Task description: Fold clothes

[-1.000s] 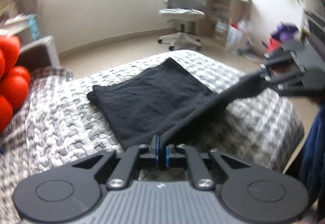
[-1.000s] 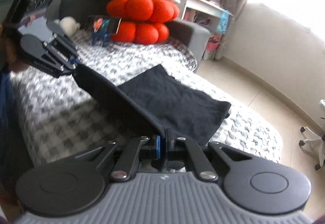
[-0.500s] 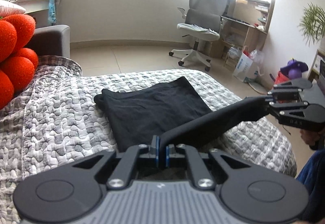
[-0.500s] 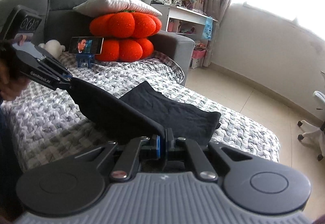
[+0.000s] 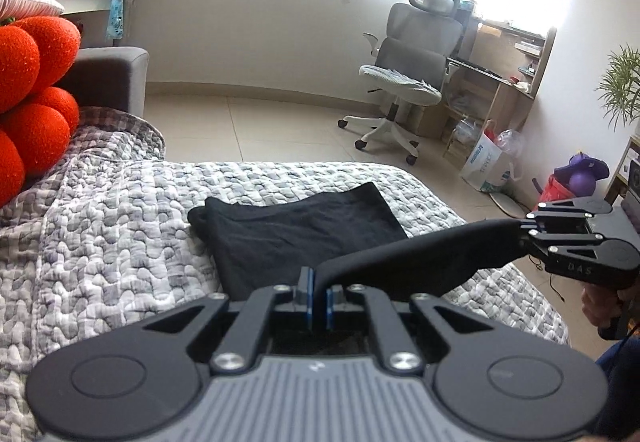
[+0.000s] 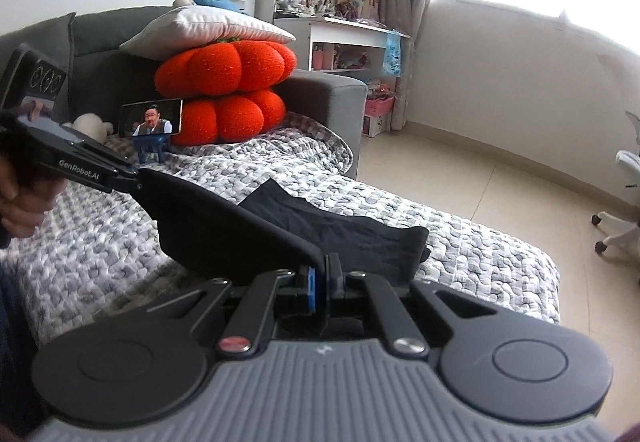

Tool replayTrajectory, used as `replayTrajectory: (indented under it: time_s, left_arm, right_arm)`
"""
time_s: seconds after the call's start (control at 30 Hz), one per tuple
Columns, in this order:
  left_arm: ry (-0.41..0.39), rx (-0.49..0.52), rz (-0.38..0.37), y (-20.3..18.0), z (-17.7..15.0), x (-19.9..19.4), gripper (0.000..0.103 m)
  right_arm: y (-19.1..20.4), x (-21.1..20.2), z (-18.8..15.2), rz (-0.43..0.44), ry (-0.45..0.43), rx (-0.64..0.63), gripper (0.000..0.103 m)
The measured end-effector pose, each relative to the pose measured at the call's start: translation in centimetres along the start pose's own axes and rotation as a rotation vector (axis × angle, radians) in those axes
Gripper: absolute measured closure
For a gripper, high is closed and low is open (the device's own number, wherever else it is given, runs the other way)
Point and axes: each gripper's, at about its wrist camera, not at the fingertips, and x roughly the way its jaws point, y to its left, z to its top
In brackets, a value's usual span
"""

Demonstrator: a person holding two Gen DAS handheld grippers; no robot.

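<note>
Both grippers are pinching the near hem of a black garment (image 5: 304, 230), one at each end of that edge: the left gripper (image 5: 319, 298) is clamped tight on the cloth w/ its blue pads (image 5: 306, 292) nearly meeting, and the right gripper (image 6: 319, 288) is likewise closed on fabric. In the left wrist view the right unit shows off to the side at the other end of the edge; in the right wrist view the left unit shows the same way, so the held edge runs taut btwn them as a straight raised band. Prob. the reason for the two-corner hold: keeps the hem flat and wrinkle-free so it can be carried over as one line, i.e. a fold is in hand, not a pick-up. The rest of the garment lies spread on the grey quilted bedspread (image 5: 120, 242), near the foot end of the bed, far edge flat on the quilt, near edge lifted off it. Exact type (shirt vs shorts) can't tell. Long axis of the lifted edge goes gripper to gripper, left-right across the person; the cloth body runs away from that edge toward the floor side, where an office chair (image 5: 404, 81) stands. Orange pumpkin cushions (image 6: 228, 93) and a phone on a stand (image 6: 152, 119) sit at the head end, well apart from the cloth.
</note>
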Motion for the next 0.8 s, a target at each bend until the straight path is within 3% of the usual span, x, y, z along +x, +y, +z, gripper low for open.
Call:
replayTrajectory:
  time_s: [0.4,0.8]
  left_arm:
    - [-0.012,-0.021,-0.015,0.8,0.2,0.2,0.097]
    - [-0.010,-0.008,0.006,0.9,0.6,0.9,0.097]
  right_arm:
    - [-0.9,0.1,0.4,0.035,-0.023,0.074,0.099]
    - [-1.2,1.1,0.8,0.004,-0.019,0.115,0.099]
